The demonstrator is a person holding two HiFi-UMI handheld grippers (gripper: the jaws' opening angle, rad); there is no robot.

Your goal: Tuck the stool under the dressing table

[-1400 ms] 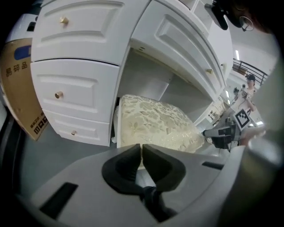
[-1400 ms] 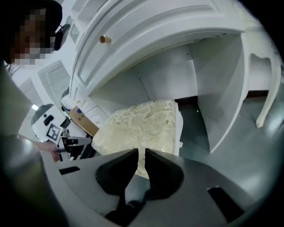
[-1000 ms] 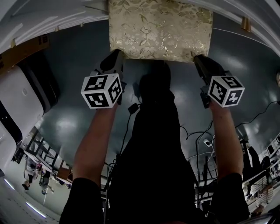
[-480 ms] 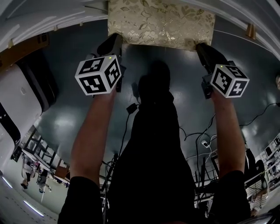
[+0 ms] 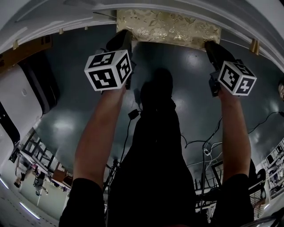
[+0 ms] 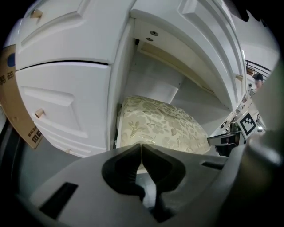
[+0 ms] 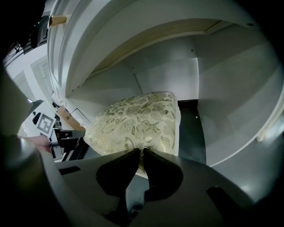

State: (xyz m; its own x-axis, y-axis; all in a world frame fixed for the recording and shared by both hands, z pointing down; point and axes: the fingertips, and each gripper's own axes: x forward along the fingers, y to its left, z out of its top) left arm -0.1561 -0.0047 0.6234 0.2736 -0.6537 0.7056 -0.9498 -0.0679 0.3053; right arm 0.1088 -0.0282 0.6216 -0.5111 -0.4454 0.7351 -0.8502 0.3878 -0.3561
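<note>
The stool [image 5: 168, 29] has a gold floral cushion, and only a strip of it shows below the white dressing table's edge [image 5: 186, 9]. My left gripper [image 5: 125, 35] is shut, its tips against the cushion's near left corner. At the near right corner my right gripper [image 5: 208, 44] is shut too. In the left gripper view the closed jaws [image 6: 141, 145] meet at the edge of the cushion [image 6: 162, 124], which sits inside the table's knee recess. The right gripper view shows the same: closed jaws [image 7: 141, 150] against the cushion [image 7: 137, 119]. No fabric is clearly pinched.
White drawer fronts [image 6: 66, 93] with small knobs flank the recess on the left. A cardboard box [image 6: 17, 111] leans beside them. A white appliance [image 5: 17, 106] stands at the left. Cables [image 5: 199, 142] trail over the dark floor near the person's dark trousers [image 5: 155, 146].
Both grippers moved forward together with the stool. The cushion slid further under the table, so much less of it shows than a second ago.
</note>
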